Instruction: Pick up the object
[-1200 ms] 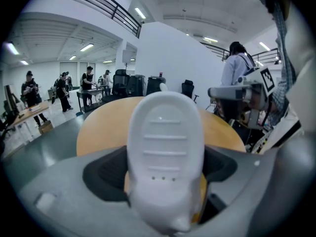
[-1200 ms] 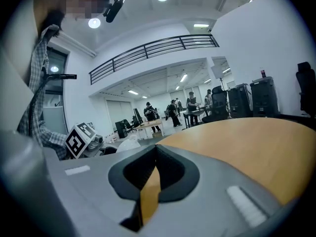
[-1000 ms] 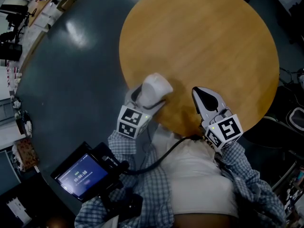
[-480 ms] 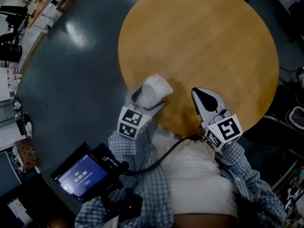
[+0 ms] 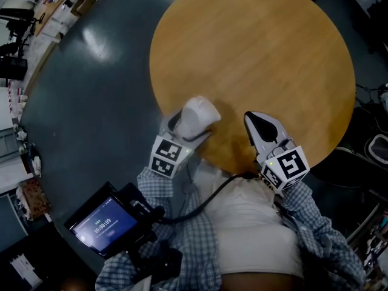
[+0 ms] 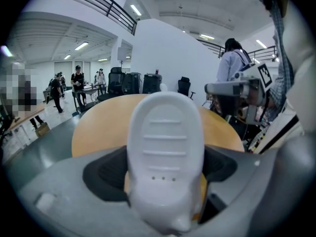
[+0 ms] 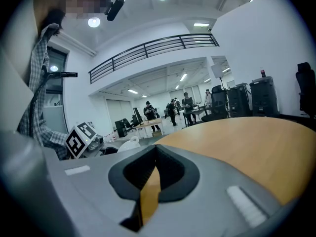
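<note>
Left gripper view, jaws clamping white object point(image 6: 165, 152)

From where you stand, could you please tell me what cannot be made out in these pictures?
- White ribbed piece held in the left gripper: what it is. It is small in the head view, and the left gripper view shows only one face.
- Table middle: blocked by that piece in the left gripper view.
- Screen digits: too small in the head view.
- Near table: hidden by the shut right gripper housing in the right gripper view.
</note>
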A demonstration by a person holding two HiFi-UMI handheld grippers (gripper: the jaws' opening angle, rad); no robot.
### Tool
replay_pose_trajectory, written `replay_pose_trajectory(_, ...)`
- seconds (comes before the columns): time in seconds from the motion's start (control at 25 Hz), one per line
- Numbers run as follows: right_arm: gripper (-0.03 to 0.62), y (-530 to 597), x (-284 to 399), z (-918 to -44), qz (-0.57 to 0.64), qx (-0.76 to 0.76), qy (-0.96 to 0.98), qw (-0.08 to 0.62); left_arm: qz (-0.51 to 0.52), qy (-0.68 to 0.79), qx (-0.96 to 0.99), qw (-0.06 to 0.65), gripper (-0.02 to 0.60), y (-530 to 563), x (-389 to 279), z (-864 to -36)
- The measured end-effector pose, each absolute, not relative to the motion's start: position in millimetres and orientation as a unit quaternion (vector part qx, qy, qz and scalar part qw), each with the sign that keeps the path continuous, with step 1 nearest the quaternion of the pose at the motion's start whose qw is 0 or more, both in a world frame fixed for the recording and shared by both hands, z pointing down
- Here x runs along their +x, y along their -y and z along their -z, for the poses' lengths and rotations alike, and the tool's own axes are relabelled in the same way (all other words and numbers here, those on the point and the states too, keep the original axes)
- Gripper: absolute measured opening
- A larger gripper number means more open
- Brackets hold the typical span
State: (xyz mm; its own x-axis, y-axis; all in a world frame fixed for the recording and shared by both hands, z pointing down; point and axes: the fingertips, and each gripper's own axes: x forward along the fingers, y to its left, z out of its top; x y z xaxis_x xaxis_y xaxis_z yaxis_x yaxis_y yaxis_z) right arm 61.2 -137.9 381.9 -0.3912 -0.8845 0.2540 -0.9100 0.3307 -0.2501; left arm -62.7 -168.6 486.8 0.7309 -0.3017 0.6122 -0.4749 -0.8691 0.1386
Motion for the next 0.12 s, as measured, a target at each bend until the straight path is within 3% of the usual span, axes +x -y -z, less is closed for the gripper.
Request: replay_pose_trajectory(0.12, 0.006, 137.5, 62.7, -380.8, -0.178, 0.551, 0.815, 0.036, -0.303, 0.208, 0.919, 0.142, 0.44, 168.4, -62.2, -486.1)
